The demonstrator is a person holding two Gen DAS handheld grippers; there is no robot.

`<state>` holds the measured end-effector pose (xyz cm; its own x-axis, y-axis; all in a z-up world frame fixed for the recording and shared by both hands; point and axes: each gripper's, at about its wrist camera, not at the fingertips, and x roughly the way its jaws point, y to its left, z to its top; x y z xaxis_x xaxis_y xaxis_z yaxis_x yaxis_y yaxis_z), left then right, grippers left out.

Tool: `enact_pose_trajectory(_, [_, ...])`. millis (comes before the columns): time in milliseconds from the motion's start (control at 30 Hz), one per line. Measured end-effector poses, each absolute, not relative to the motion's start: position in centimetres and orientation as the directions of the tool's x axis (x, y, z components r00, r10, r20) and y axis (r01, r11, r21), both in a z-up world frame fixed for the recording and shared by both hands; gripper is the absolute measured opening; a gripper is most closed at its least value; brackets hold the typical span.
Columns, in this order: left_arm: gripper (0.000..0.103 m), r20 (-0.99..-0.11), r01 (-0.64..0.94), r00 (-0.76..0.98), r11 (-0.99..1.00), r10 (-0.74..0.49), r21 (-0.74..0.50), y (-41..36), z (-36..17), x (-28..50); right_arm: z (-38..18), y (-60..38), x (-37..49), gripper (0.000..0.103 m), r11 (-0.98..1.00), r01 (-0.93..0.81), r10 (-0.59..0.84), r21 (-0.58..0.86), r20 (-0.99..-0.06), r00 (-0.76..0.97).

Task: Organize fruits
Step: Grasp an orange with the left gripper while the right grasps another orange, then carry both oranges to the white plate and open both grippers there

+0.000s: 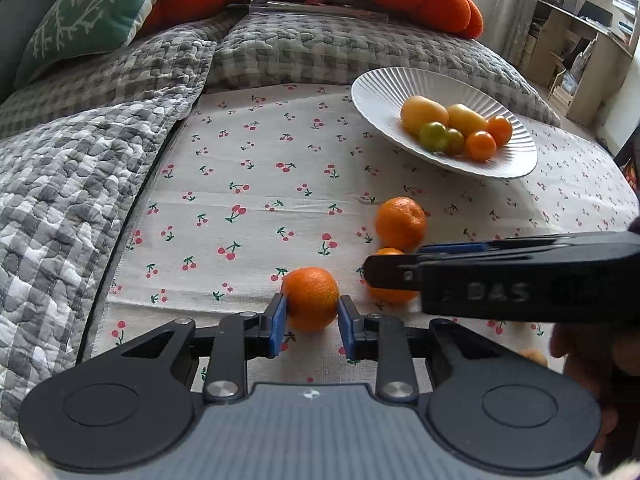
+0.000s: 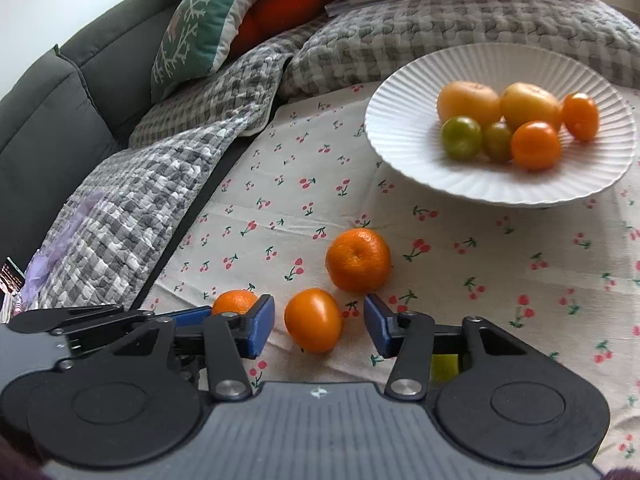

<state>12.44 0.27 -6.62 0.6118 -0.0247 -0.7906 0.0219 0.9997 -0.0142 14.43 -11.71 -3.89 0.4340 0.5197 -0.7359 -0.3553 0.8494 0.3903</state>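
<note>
Left gripper (image 1: pixel 311 312) – jaws clamped on a mandarin (image 1: pixel 310 298) resting on the cherry-print cloth (image 1: pixel 248 184). Right gripper (image 2: pixel 319 322) – jaws apart, straddling a tomato (image 2: pixel 313 319) without contact. Plate (image 2: pixel 400 92) beyond holds more fruit

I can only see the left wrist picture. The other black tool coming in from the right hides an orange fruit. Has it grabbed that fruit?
Observer: No. In the right wrist view the right gripper has its fingers on either side of the smooth orange fruit, with a gap at each pad.
Visitor: Is it another mandarin?
Observer: It looks glossier than the dimpled mandarin beyond it; perhaps a tomato.
Visitor: Is anything else hidden from me?
Observer: A small yellow-green thing shows behind that gripper's linkage; I cannot tell what it is.
</note>
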Motion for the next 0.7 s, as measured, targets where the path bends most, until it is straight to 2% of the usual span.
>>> enact_pose_trajectory(100, [0.023,-0.796,0.021,0.605,1.0,-0.031,-0.024,0.4,-6.8,12.6,-3.7,-11.5,14.2,0.029,0.846,-0.372,0.521,0.382,-0.74,0.426])
enact_pose_trajectory(533, [0.019,-0.781,0.021,0.622,0.999,-0.05,-0.047,1.1,-6.3,12.6,-1.2,-13.7,13.8,0.028,0.826,-0.308,0.563,0.472,-0.71,0.423])
enact_pose_trajectory(700, [0.01,-0.763,0.02,0.642,0.997,-0.073,-0.078,1.4,-5.8,12.5,1.2,-17.1,14.3,0.028,0.815,-0.255,0.572,0.52,-0.659,0.488])
